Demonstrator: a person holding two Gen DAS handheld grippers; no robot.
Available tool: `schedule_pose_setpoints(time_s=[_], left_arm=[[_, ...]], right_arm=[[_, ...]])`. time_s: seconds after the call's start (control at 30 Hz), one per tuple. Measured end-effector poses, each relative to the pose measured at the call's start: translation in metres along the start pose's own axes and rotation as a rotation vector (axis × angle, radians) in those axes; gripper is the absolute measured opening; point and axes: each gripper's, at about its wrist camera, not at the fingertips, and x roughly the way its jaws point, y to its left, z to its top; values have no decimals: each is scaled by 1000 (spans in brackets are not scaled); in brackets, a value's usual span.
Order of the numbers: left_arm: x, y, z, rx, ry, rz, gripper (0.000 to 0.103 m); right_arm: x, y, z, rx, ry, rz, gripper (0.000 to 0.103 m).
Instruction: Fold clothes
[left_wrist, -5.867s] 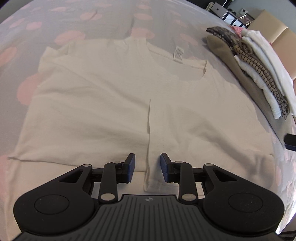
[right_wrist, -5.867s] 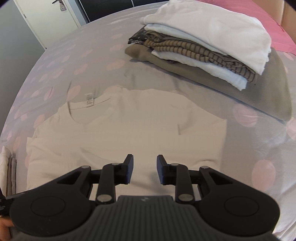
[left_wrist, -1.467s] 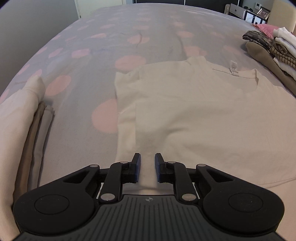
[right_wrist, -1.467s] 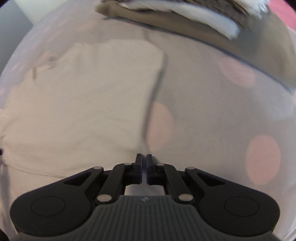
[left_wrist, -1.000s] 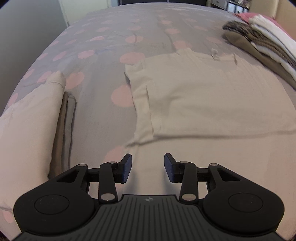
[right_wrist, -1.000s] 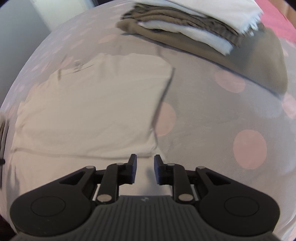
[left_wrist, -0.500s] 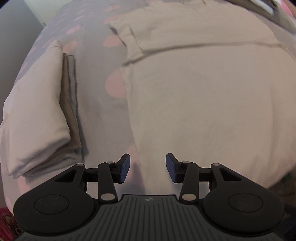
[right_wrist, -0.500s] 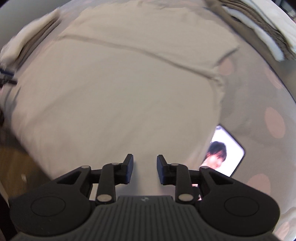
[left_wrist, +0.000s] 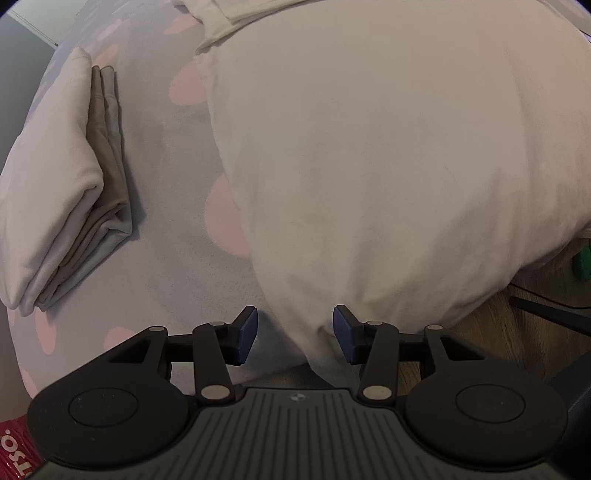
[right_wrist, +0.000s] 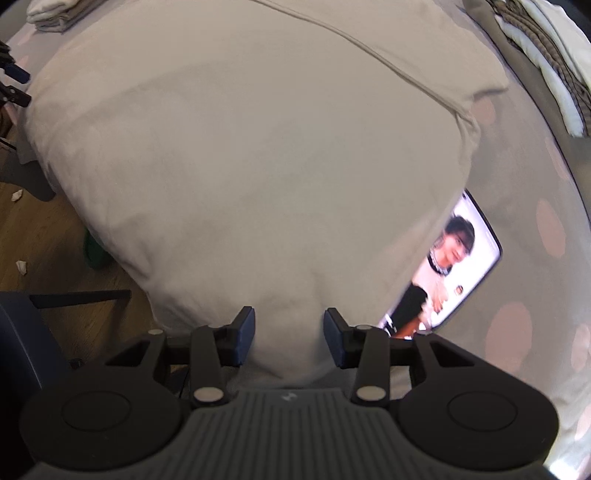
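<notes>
Left gripper (left_wrist: 294, 334) pointed steeply down over the near edge of the bed (left_wrist: 166, 266), jaws wide apart and still opening. The near left corner of the shirt (left_wrist: 369, 155) hem lay in the gap between the pads, hanging over the bed edge; pads not pressing on it, nothing held.

Right gripper (right_wrist: 289, 336) also pointed steeply down, jaws apart and opening. The shirt (right_wrist: 251, 155) hem sat between them near its right corner, cloth loose, not pinched.

Shirt was cream, spread flat on the grey cover with pink dots, its near end draped off the bed edge. A fold line ran across its far part in both views, with a sleeve tucked under at far left in the left view.

A phone (right_wrist: 450, 273) with a lit screen lay just right of the shirt near the right gripper, its left edge hidden under the cloth. Wood floor (right_wrist: 44, 229) showed below the bed edge at left in the right view, a green object (right_wrist: 94, 254) partly hidden under the hem.

Left of the shirt, well apart, lay a folded pile (left_wrist: 55, 192), cream on top of grey. Far right in the right view, a clothes stack (right_wrist: 543, 48), striped and white pieces, blurred.
</notes>
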Motion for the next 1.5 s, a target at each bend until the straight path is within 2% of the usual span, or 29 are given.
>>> schedule_pose_setpoints(time_s=[0.2, 0.3, 0.37, 0.4, 0.43, 0.53, 0.6, 0.67, 0.77, 0.87, 1.03, 1.17, 1.33, 1.5], left_arm=[[4, 0, 0, 1, 15, 5, 43], [4, 0, 0, 0, 19, -1, 43], [4, 2, -1, -9, 21, -15, 39], [4, 3, -1, -16, 21, -26, 33], [4, 3, -2, -14, 18, -34, 29], [2, -2, -4, 9, 7, -34, 18], [-1, -4, -3, 14, 1, -30, 6], [-7, -2, -2, 5, -7, -39, 3], [-23, 11, 1, -45, -52, -94, 3], [-48, 26, 8, -100, -143, -139, 3], [-80, 43, 36, -192, -255, -152, 3], [-77, 65, 63, -267, -284, -112, 2], [-64, 92, 102, -344, -336, -76, 2], [-50, 102, 139, -345, -380, -18, 2]], right_arm=[[9, -10, -13, 56, 83, -51, 45], [19, -19, -16, 92, 123, -71, 41], [20, -20, -14, 102, 112, -62, 33], [19, -19, -13, 97, 103, -51, 21], [16, -16, -11, 86, 91, -44, 13], [7, -11, -5, 61, 42, -17, 4], [-2, -9, -1, 51, -2, 5, 3], [-14, -9, 3, 45, -57, 20, 3], [-33, -17, 11, 66, -139, 29, 3], [-49, -28, 24, 122, -207, 15, 3], [-73, -66, 48, 259, -279, -56, 3], [-81, -95, 65, 337, -305, -112, 3], [-66, -117, 102, 380, -316, -173, 2], [-49, -135, 140, 403, -309, -228, 3]])
